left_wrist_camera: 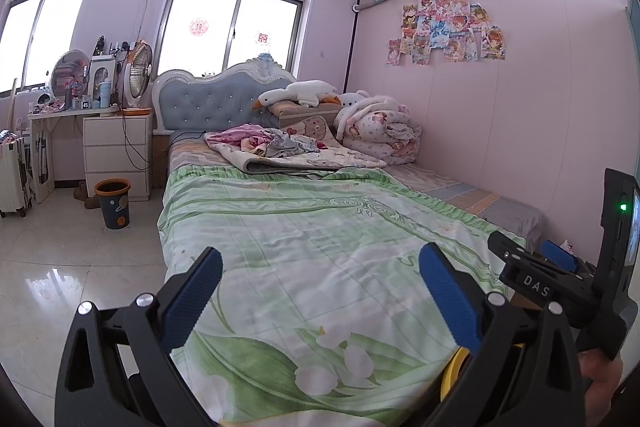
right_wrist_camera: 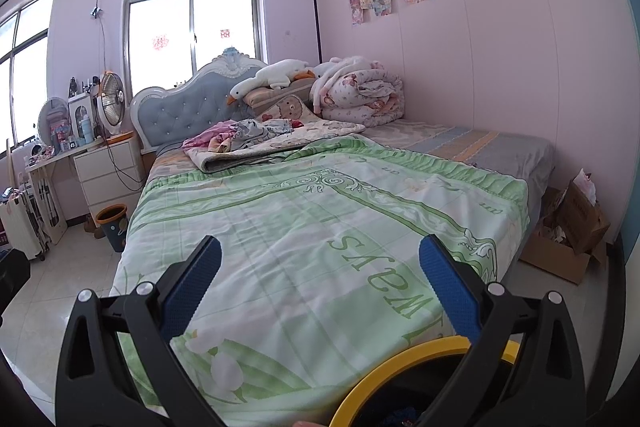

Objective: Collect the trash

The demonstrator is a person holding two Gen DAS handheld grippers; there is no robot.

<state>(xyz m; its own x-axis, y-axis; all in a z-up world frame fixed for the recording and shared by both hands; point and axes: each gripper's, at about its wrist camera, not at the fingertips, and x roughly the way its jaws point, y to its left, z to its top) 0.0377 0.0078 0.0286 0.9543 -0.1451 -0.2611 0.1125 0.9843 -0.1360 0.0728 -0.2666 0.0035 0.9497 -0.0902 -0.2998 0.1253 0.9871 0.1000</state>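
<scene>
From the left wrist, the left gripper (left_wrist_camera: 320, 291) hangs over the foot of the bed (left_wrist_camera: 320, 227) with its jaws wide and nothing between them. Off to the right of the bed's foot the right gripper (left_wrist_camera: 560, 263) shows side-on, and from here I cannot tell how its jaws stand. A bin (left_wrist_camera: 113, 203) with an orange rim stands on the floor left of the bed, below the drawers (left_wrist_camera: 116, 155). No loose trash shows on the bedcover. From the right wrist, the right gripper (right_wrist_camera: 320, 287) has its jaws wide and empty too, and a yellow rim (right_wrist_camera: 400, 367) — seemingly a second bin or bucket, its inside too dark to read — sits at the very foot of the bed, just under the gripper. On the floor to the right of the bed lies an open box (right_wrist_camera: 568, 231) with crumpled paper and scraps in it, the likeliest trash in sight. This reads as the search step, nothing yet picked up — the next move probably calls for swinging right and down toward the box, closing on a loose scrap and carrying it to a bin.
</scene>
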